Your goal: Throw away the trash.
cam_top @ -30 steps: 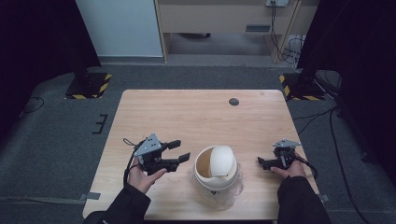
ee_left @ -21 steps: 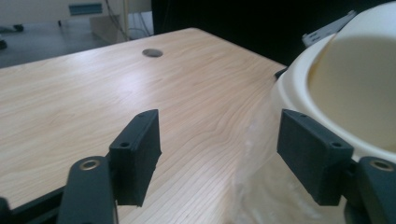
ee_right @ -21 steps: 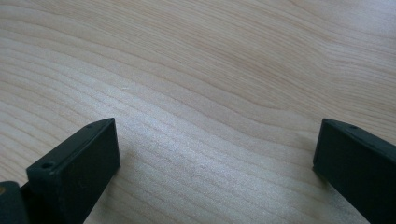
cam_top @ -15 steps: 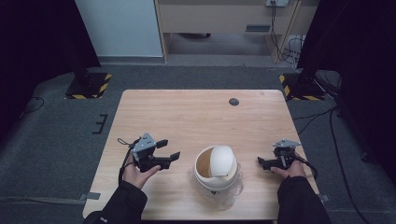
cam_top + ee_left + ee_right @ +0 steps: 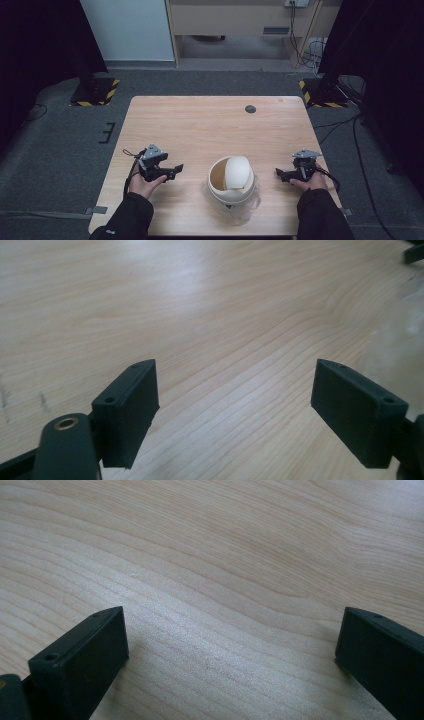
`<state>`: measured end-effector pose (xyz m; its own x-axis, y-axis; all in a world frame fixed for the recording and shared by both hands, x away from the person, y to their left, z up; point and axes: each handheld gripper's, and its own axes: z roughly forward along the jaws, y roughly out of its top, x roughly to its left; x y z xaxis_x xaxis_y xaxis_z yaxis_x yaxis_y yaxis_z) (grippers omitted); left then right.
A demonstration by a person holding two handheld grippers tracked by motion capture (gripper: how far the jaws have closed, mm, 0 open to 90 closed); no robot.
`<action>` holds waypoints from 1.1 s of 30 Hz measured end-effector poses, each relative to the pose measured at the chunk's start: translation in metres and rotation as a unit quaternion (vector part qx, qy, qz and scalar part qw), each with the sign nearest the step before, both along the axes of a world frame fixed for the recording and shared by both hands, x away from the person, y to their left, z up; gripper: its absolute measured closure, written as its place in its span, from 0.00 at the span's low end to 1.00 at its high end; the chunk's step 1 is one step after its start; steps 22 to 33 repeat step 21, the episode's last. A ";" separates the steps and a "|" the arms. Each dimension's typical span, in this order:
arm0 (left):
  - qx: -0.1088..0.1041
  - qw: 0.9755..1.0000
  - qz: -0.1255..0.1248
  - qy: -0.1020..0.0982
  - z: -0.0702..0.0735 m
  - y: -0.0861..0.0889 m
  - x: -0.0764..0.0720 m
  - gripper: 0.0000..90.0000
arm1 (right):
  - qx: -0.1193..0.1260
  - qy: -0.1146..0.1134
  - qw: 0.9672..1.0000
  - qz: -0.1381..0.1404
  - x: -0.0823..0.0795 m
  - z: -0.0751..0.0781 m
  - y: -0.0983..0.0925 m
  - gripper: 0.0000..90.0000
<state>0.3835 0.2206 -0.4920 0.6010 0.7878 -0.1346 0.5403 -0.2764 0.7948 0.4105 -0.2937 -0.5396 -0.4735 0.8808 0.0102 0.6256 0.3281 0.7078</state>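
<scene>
A cream round pot (image 5: 220, 186) stands near the table's front edge with a white domed lid (image 5: 237, 172) tilted in its mouth. Clear plastic (image 5: 252, 200) lies around its base. My left gripper (image 5: 176, 170) rests low over the wood to the left of the pot, apart from it. In the left gripper view my left gripper (image 5: 235, 410) stands wide over bare wood; its jaws have just been opening with nothing between them. My right gripper (image 5: 279, 173) is to the right of the pot, open, and in the right gripper view my right gripper (image 5: 230, 655) has bare wood in its gap.
The wooden table (image 5: 200, 125) has a small dark round spot (image 5: 250, 108) at the back right. Grey floor surrounds it, with hazard-striped stand bases (image 5: 95, 92) at the left and cables (image 5: 345, 125) at the right.
My left gripper has moved left and down, away from the pot's side, and its jaws have spread wider. The right gripper and the pot have kept still.
</scene>
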 end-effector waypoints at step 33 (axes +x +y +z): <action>0.082 0.993 0.049 0.073 -0.030 0.021 0.016 0.15 | 0.000 0.000 1.000 0.000 0.000 0.000 0.000 0.01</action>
